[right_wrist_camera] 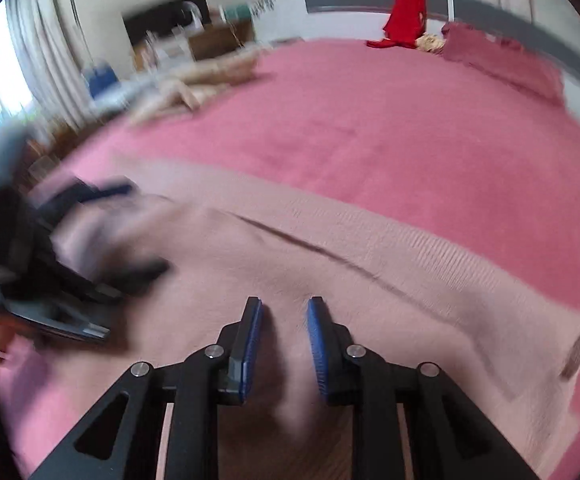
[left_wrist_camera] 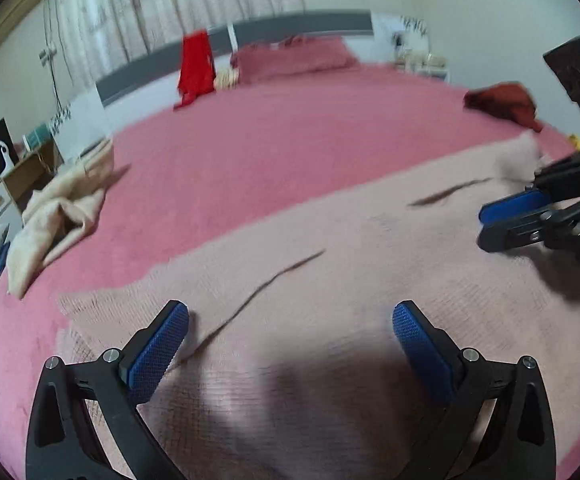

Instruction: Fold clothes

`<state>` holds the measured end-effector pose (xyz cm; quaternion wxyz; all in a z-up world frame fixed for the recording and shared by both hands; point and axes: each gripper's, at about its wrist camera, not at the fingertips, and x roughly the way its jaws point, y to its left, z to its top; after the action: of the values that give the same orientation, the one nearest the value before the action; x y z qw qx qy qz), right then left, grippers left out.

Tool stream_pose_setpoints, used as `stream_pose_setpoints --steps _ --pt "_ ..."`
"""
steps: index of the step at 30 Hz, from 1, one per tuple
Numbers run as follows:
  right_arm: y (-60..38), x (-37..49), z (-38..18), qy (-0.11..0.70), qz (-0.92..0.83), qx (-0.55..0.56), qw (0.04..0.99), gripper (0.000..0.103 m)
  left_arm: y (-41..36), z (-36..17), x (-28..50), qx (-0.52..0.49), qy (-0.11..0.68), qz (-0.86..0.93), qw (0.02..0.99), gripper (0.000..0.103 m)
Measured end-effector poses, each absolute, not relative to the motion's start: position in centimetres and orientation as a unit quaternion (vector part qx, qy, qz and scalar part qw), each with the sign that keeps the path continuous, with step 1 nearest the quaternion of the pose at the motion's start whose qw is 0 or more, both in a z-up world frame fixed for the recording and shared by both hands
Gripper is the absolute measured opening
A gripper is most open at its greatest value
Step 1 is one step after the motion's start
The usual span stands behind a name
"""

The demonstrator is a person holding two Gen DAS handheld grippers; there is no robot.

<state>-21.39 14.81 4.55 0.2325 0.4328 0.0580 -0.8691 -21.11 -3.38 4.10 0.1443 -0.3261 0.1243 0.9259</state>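
Pale pink knit garment (left_wrist_camera: 369,264) lies spread flat across the near part of the bed (left_wrist_camera: 290,140), which has a darker pink cover. A few dark creases run diagonally across the knit. In the right wrist view one sleeve cuff (right_wrist_camera: 579,344) lies at the right end, its opening visible.

Left gripper (left_wrist_camera: 290,320): fingers wide apart, hovering over the knit, nothing between the blue pads (left_wrist_camera: 158,352). Whether the tips touch the fabric cannot be told.

Right gripper (right_wrist_camera: 284,320): fingers partly apart with a narrow gap, pointed down at the garment's middle, no fabric visibly pinched between them. From the left wrist view it shows at the right edge (left_wrist_camera: 505,220), low over the knit, fingers close together.

Left gripper in the right wrist view (right_wrist_camera: 90,260) is motion-blurred at the left edge, over the garment's left end.

Other items on the bed: crumpled beige garment (left_wrist_camera: 58,224) at the left edge, red garment (left_wrist_camera: 196,68) hanging at the headboard (left_wrist_camera: 301,28), dark red bundle (left_wrist_camera: 501,104) far right, pink pillow (left_wrist_camera: 293,58) by the headboard. All well apart from the knit.
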Motion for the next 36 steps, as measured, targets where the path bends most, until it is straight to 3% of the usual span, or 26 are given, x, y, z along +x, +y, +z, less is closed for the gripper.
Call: stream_pose_setpoints --steps 3,8,11,14,18,20,21,22,29,33,36 --pt "16.9 -21.9 4.4 0.017 -0.888 0.426 0.173 0.019 -4.8 4.4 -21.0 -0.331 0.115 0.927 0.136 0.103" --pt "18.1 -20.0 6.4 -0.034 -0.886 0.413 0.209 0.023 -7.6 5.2 -18.0 -0.308 0.081 0.940 0.125 0.103" --pt "17.8 -21.8 6.5 -0.164 -0.842 0.425 0.290 0.026 -8.4 5.8 -16.7 -0.279 0.036 0.951 0.125 0.103" --pt "18.5 -24.0 4.2 -0.290 -0.787 0.474 0.266 0.026 -8.1 5.4 -17.0 -0.288 0.039 0.950 0.111 0.103" --pt "20.8 -25.6 1.0 -0.463 -0.734 0.448 0.215 0.026 -8.0 4.1 -18.6 -0.338 0.052 0.936 0.084 0.103" --pt "21.8 -25.5 0.0 -0.520 -0.717 0.419 0.198 0.018 -8.4 3.9 -19.0 -0.345 0.038 0.934 0.079 0.103" --pt "22.0 -25.5 -0.2 -0.526 -0.716 0.417 0.192 0.009 -8.4 3.9 -19.0 -0.347 0.034 0.934 0.078 0.103" --pt "22.2 -25.5 -0.1 -0.532 -0.714 0.412 0.196 0.006 -8.4 3.9 -19.0 -0.348 0.033 0.934 0.078 0.103" --pt "22.5 -23.3 4.0 -0.522 -0.729 0.357 0.263 0.005 -8.0 4.0 -18.8 -0.345 0.005 0.934 0.095 0.103" --pt "20.8 -22.1 3.4 -0.512 -0.725 0.370 0.275 0.005 -7.4 3.5 -20.4 -0.368 0.020 0.927 0.074 0.103" --pt "22.1 -21.3 2.7 -0.551 -0.720 0.332 0.258 0.005 -7.3 3.8 -21.5 -0.374 0.022 0.925 0.061 0.103"
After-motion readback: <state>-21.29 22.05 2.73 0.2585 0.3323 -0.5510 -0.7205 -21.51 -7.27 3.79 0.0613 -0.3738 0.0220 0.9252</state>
